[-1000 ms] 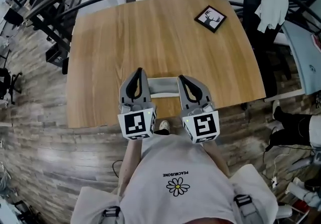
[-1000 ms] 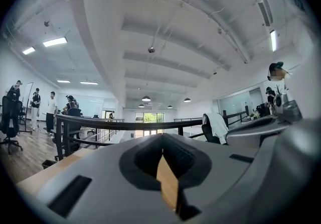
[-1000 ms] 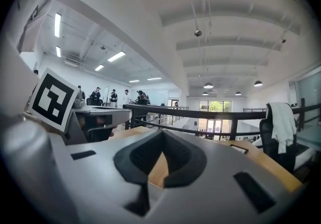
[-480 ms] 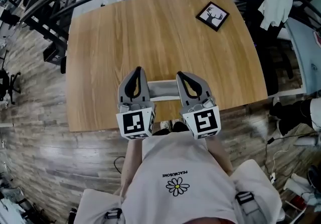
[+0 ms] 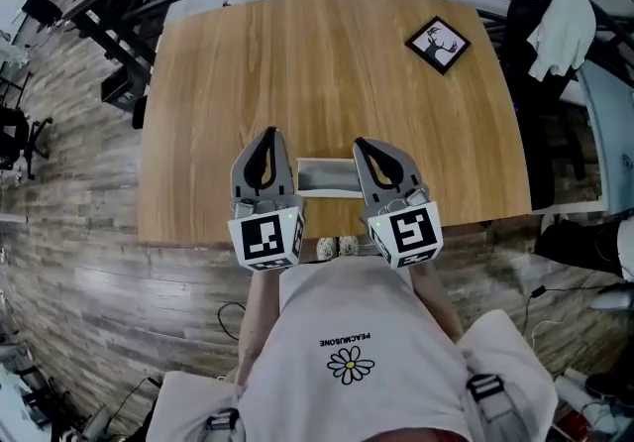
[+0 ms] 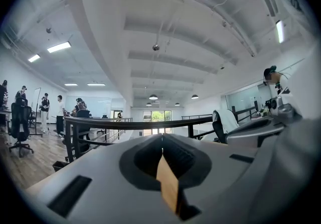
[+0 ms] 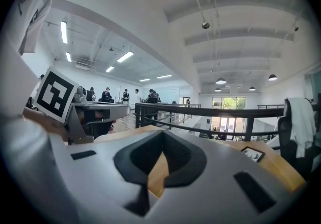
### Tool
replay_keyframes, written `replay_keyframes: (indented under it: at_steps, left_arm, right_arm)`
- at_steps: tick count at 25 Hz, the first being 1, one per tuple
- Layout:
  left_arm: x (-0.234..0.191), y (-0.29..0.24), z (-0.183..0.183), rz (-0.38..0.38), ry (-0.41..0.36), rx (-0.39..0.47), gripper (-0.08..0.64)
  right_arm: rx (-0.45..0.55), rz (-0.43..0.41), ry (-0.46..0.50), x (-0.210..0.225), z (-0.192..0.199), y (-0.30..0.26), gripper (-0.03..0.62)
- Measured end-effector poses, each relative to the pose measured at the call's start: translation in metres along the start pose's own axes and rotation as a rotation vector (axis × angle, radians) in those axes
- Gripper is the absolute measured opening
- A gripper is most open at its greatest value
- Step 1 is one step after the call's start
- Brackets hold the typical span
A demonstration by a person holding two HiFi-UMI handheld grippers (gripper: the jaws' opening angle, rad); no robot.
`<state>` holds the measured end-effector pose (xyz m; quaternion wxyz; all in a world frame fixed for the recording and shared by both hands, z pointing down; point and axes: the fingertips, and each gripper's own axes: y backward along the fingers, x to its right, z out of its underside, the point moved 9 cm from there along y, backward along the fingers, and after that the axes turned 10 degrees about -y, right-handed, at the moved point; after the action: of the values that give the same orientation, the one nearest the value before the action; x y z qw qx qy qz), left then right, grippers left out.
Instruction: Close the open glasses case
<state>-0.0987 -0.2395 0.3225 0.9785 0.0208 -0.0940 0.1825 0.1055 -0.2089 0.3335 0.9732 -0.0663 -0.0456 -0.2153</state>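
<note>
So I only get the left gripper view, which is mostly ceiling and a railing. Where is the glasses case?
Observer: In the head view the glasses case lies open near the front edge of the table, between the left gripper and the right gripper.
Operator: Is the right one holding anything?
Observer: No. Its own view shows its jaws together, with only bare wood beyond them.
Operator: Anything else on the table?
Observer: A small framed deer picture at the far right corner.
</note>
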Motion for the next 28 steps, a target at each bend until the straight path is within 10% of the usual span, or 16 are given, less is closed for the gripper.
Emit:
replay_keyframes:
  at_steps: [12,28]
  left_arm:
    - [0.002,0.011,0.004,-0.023,-0.006,0.010,0.017]
    - [-0.006,0.024,0.027,-0.067,0.020,-0.068,0.017]
  right_arm:
    - [-0.107,-0.228,-0.307,0.009,0.033,-0.030,0.204]
    - [-0.416,-0.116,-0.326,0.025,0.131,-0.054,0.215]
